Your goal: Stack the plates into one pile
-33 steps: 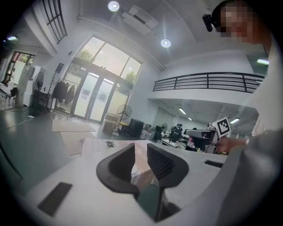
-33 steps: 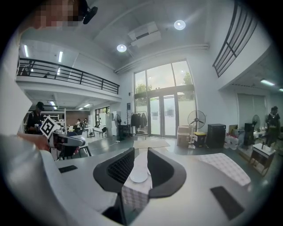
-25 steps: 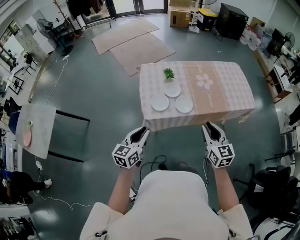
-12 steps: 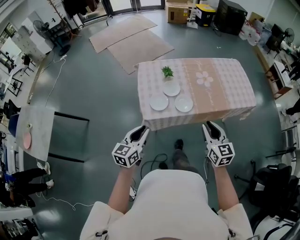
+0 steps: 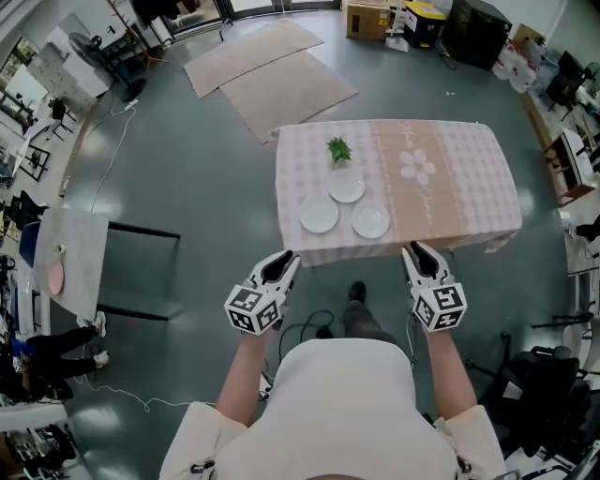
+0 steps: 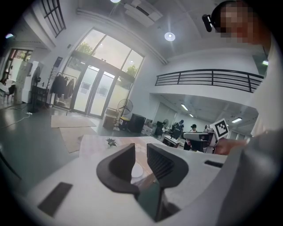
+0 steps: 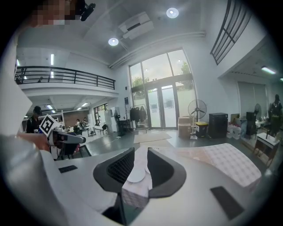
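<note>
Three white plates lie apart on the near left part of a table with a pink checked cloth (image 5: 450,178): one at the back (image 5: 346,185), one front left (image 5: 319,216), one front right (image 5: 370,221). Both grippers hover short of the table's near edge, over the floor. My left gripper (image 5: 284,264) is open and empty; in its own view the left gripper (image 6: 140,160) frames a plate (image 6: 136,170) far ahead. My right gripper (image 5: 418,253) is open and empty too; the right gripper (image 7: 140,164) frames a plate (image 7: 135,175) between its jaws, at a distance.
A small green plant (image 5: 338,148) stands just behind the plates. Two floor mats (image 5: 272,75) lie beyond the table, with boxes (image 5: 370,17) further back. A side table (image 5: 70,258) stands at left. Cables (image 5: 314,323) run on the floor underfoot.
The person has stepped toward the table, which now sits closer to both grippers. A shoe has come into view below the table edge. Both jaws keep the same gap.
</note>
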Demonstrator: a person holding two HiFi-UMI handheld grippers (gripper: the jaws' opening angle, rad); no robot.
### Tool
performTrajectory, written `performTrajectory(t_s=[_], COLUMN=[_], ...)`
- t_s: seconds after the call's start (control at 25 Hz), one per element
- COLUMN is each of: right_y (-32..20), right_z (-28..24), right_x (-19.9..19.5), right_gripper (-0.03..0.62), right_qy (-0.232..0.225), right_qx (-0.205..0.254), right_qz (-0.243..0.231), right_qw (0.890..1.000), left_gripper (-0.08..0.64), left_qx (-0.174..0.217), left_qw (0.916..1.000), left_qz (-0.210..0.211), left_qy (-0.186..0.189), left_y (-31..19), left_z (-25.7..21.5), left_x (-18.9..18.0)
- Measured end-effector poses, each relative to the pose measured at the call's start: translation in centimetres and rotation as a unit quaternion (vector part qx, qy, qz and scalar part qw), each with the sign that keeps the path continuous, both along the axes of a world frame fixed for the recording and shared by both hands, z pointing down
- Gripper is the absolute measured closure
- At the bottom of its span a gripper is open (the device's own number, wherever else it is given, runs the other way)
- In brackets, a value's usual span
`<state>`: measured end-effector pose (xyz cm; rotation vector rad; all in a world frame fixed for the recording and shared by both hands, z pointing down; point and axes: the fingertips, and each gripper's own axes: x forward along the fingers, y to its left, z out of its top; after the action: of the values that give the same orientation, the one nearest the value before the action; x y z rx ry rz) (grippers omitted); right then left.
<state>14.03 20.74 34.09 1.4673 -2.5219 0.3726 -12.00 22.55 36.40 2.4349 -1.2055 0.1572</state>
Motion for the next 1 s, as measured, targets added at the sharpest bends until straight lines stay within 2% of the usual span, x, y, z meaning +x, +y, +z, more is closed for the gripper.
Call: performTrajectory(t_s=[0.28, 0.68, 1.0], right_y=[-7.4, -16.7, -20.3], right_z=[1.6, 4.1, 6.0], right_x=[0.9, 2.5, 2.2], right_gripper=[0.482, 0.482, 0.482], right_qy=[0.000, -0.006, -0.007], right_qx=[-0.013, -0.038, -0.058], right_qz=[-0.031, -0.090, -0.128], right_qw=[0.999, 0.995, 0.990], left_gripper=[0.472, 0.472, 0.472], left_qx=[0.003, -0.004, -0.022], left_qw=[0.9999, 0.9990, 0.9975], left_qz=[0.000, -0.037, -0.060], left_qy=[-0.013, -0.024, -0.030], left_y=[-5.5, -12.4, -15.1], left_z=[0.9, 1.7, 2.8], left_x=[2.3, 5.5, 6.8])
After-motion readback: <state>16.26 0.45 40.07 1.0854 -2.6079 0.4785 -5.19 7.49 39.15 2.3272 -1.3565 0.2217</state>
